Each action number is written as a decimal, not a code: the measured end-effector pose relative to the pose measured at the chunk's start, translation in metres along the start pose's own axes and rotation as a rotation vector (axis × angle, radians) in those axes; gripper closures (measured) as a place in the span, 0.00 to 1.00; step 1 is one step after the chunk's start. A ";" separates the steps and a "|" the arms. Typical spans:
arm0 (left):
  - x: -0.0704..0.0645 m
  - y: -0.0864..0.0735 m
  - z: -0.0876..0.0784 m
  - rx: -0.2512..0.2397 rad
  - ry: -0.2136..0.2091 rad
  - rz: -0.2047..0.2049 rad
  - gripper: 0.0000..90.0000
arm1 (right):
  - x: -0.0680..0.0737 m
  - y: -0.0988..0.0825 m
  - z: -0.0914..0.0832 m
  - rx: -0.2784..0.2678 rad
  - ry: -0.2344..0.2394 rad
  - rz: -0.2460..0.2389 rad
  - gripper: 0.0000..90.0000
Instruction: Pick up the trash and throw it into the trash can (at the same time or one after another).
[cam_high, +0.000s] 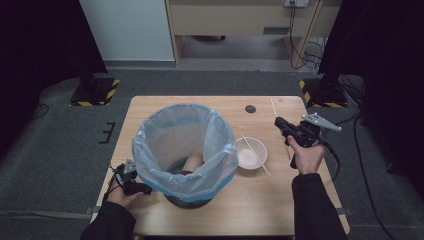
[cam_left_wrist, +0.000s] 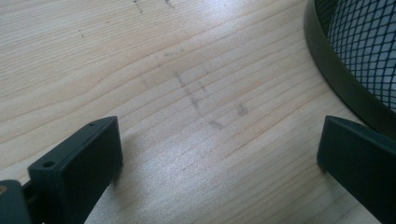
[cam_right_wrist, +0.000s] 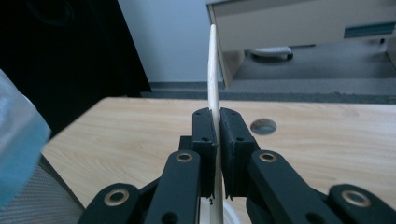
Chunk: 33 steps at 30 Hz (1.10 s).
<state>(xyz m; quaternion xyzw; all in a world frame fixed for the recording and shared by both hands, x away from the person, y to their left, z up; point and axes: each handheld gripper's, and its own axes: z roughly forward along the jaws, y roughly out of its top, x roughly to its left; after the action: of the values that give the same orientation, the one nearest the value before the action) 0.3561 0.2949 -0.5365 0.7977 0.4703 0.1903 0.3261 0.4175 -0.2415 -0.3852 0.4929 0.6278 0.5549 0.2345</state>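
Note:
My right gripper (cam_high: 280, 123) (cam_right_wrist: 215, 116) is held above the right side of the wooden table (cam_high: 150, 107), shut on a thin wooden chopstick (cam_high: 273, 106) (cam_right_wrist: 213, 65) that sticks out past its jaws at both ends. A second chopstick (cam_high: 256, 155) lies across a white bowl (cam_high: 242, 150) at mid-table. My left gripper (cam_high: 141, 189) (cam_left_wrist: 219, 140) rests low at the table's front left beside the bin's base, jaws wide open over bare wood with nothing between them.
A black mesh waste bin (cam_high: 222, 160) (cam_left_wrist: 359, 42) lined with a pale blue bag fills the table's middle; a brown tube (cam_high: 192, 162) lies inside. A round cable hole (cam_high: 250, 108) (cam_right_wrist: 263, 126) sits near the far edge. Dark stands flank the table.

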 end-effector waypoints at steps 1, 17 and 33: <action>0.000 0.000 0.000 0.000 0.000 0.000 0.00 | 0.001 0.002 -0.002 -0.010 0.004 0.000 0.95; 0.000 0.000 0.000 0.000 0.000 0.000 0.00 | 0.022 0.041 -0.038 -0.167 0.105 -0.007 0.95; 0.000 0.000 0.000 0.000 -0.001 0.000 0.00 | 0.052 0.067 -0.063 -0.253 0.213 -0.050 0.95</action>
<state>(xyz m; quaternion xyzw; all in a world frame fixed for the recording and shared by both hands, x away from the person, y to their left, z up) 0.3561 0.2949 -0.5366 0.7977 0.4703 0.1900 0.3263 0.3674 -0.2320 -0.2928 0.3821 0.5863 0.6725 0.2407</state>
